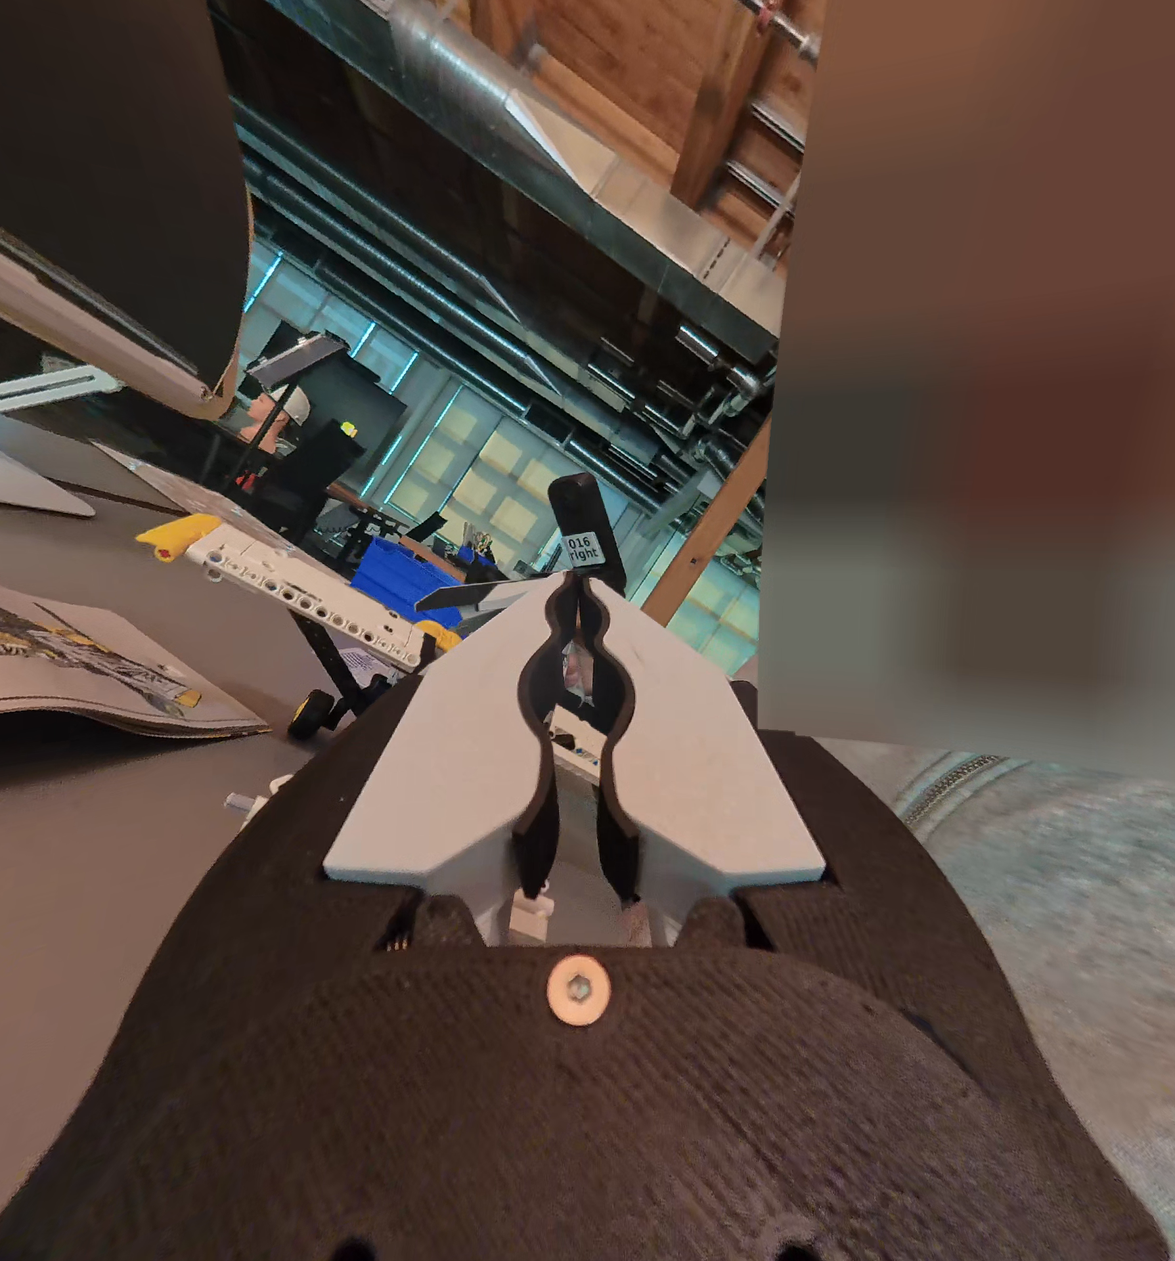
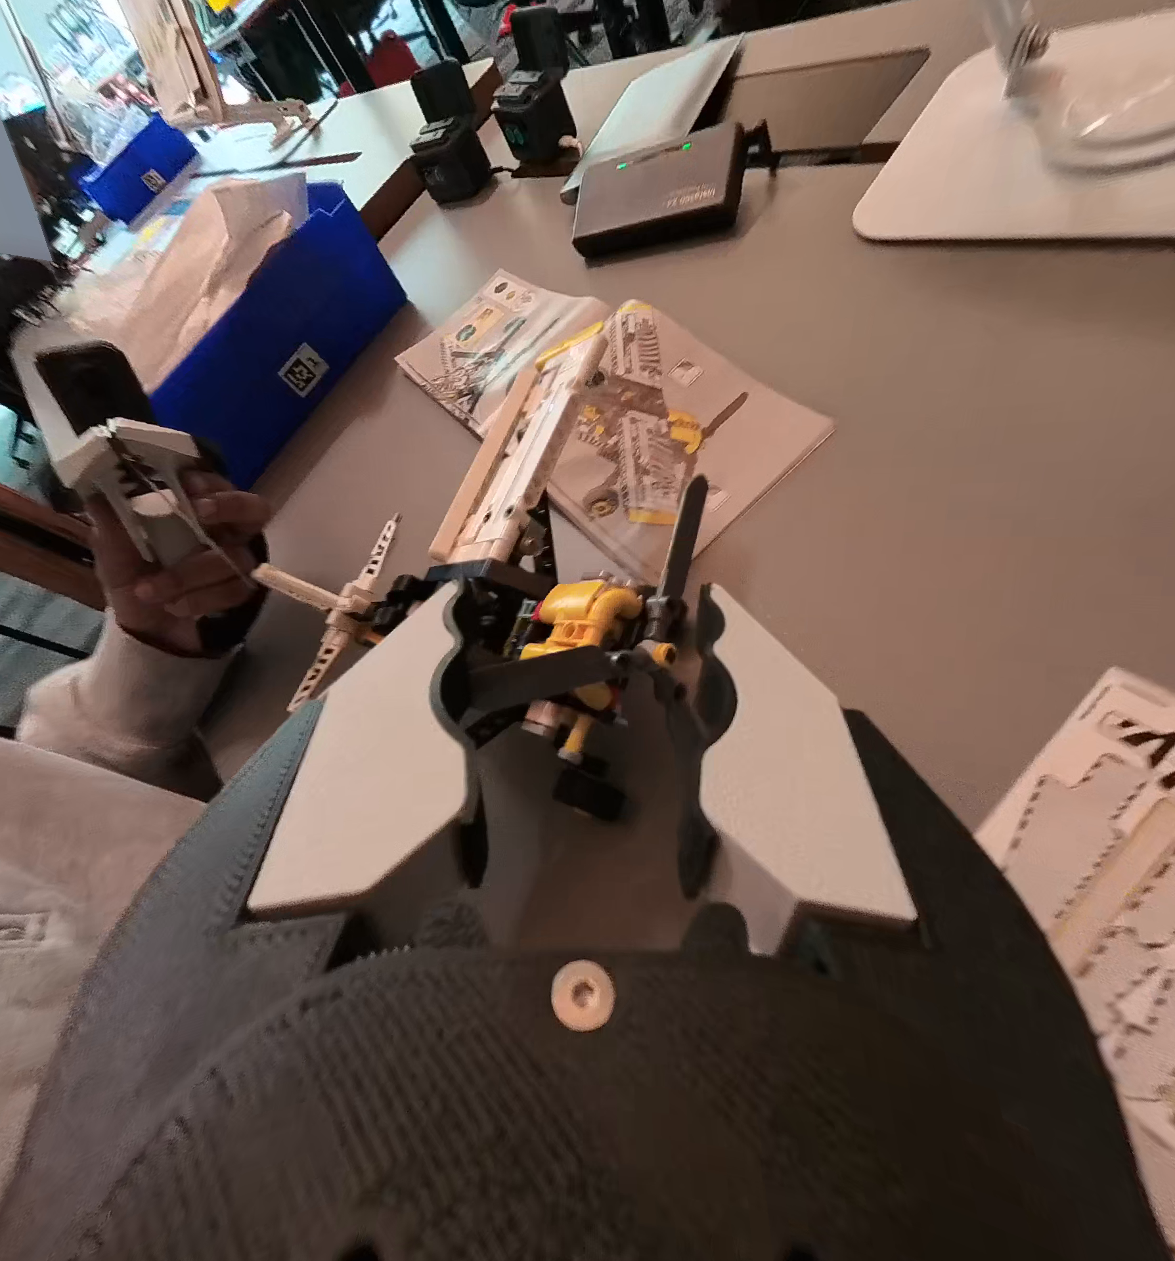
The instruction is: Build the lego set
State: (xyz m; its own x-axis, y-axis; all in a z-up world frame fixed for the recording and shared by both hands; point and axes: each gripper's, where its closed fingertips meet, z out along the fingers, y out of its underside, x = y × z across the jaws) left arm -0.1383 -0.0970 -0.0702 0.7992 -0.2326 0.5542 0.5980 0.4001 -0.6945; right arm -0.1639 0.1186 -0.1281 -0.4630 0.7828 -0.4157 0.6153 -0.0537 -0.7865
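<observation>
A white, yellow and black lego plane [image 2: 523, 450] stands on the grey table [image 2: 946, 477], its yellow engine [image 2: 584, 614] and grey propeller [image 2: 680, 539] pointing toward my right gripper. My right gripper [image 2: 581, 600] is open, with one jaw on each side of the nose, and one propeller blade lies against the left jaw. My left gripper [image 2: 243, 573] is shut, its tips on the end of the plane's white tail beam [image 2: 298, 583]. In the left wrist view the left gripper's [image 1: 574, 580] fingers meet at the tips. The wing [image 1: 298, 593] and a wheel [image 1: 311, 713] show to the left.
An open instruction booklet [image 2: 673, 437] lies behind the plane and also shows in the left wrist view [image 1: 79, 655]. A blue bin [image 2: 277, 341] stands at the left. A black box [image 2: 659, 198] and a monitor base [image 2: 1035, 170] are at the back. A printed sheet [image 2: 1117, 887] lies at the right. About 25 cm separates my left fingertips from my right. The wheel [image 1: 311, 713] lies some 10 cm from my right tips, 25 cm from my left tips.
</observation>
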